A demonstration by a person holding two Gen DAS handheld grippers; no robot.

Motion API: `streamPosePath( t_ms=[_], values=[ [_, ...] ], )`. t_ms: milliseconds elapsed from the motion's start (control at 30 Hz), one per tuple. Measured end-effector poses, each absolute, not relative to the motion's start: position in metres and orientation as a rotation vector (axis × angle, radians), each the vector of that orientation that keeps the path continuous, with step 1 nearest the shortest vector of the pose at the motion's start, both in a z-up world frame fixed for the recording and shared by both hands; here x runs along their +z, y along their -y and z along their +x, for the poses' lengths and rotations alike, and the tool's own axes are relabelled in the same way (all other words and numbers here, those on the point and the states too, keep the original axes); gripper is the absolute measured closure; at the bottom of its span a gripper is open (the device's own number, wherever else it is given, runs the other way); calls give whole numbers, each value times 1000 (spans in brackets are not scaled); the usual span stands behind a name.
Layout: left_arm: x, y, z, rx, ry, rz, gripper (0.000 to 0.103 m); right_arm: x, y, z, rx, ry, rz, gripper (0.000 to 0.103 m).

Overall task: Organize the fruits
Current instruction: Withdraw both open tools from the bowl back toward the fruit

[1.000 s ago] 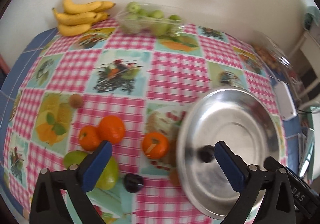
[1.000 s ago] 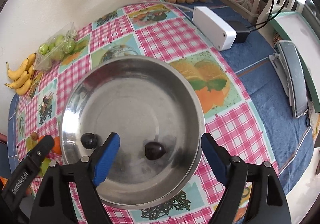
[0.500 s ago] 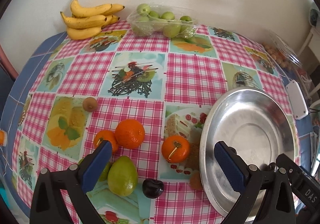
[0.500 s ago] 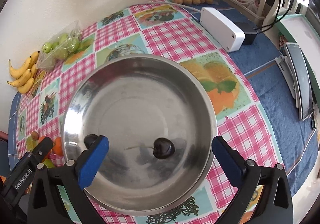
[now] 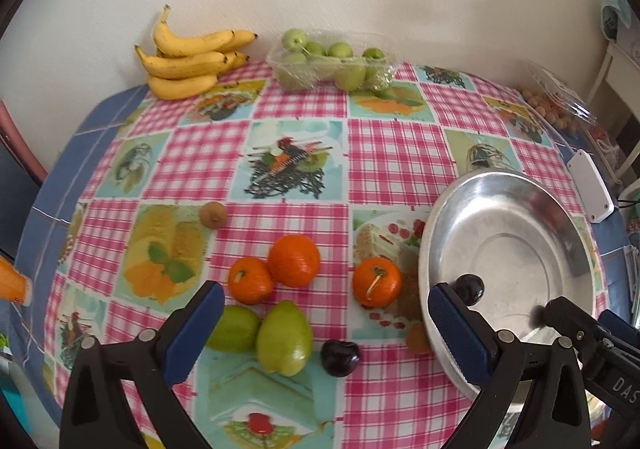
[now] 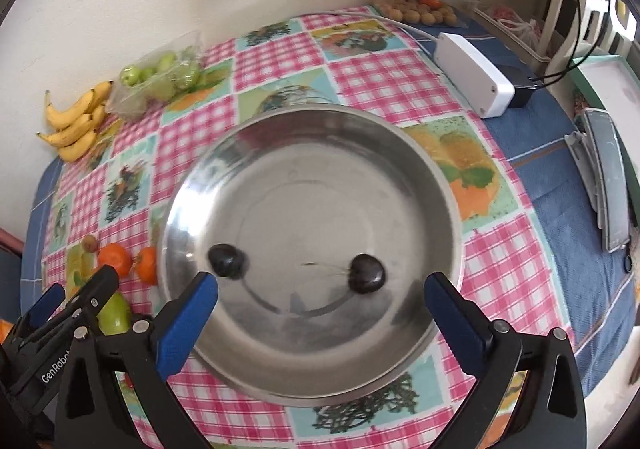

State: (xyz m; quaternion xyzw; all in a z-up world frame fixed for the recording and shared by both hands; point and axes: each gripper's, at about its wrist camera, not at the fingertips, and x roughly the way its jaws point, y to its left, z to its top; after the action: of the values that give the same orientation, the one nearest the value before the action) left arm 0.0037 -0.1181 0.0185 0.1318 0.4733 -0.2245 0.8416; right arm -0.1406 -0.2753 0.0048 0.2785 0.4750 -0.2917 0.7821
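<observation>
Left wrist view first: the left gripper (image 5: 320, 323) hangs over the fruit with its jaws wide apart and nothing between the pads. Below it sit two green pears (image 5: 284, 337), three oranges (image 5: 294, 260) and a dark cherry (image 5: 340, 357) loose on the checked tablecloth (image 5: 396, 153), just beside the steel bowl (image 5: 508, 249). Bananas (image 5: 188, 61) and a tub of green fruit (image 5: 332, 63) stay back by the wall.

Right wrist view: the right gripper (image 6: 320, 307) has just been opening, and its jaws now stand spread with nothing in them – two cherries (image 6: 366, 273) lie inside the bowl, apart from each other.

The risk, as I judge it: that loose cherry is small, round and glossy, so an off-centre pinch could squirt it across the cloth, or a hard squeeze could bruise it. The pears crowd it too, and a jaw could nudge one.

Against a second ago – the right cherry has rolled a little on the bowl floor, and the left view has swung left, showing more of the fruit and less bowl.
</observation>
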Motion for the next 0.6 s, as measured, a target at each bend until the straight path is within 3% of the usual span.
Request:
streamPosePath(
  t_ms=[600],
  values=[
    [41, 54, 0, -456, -1005, 145, 0, 20, 219, -127, -612, -989, 502, 0]
  ],
)
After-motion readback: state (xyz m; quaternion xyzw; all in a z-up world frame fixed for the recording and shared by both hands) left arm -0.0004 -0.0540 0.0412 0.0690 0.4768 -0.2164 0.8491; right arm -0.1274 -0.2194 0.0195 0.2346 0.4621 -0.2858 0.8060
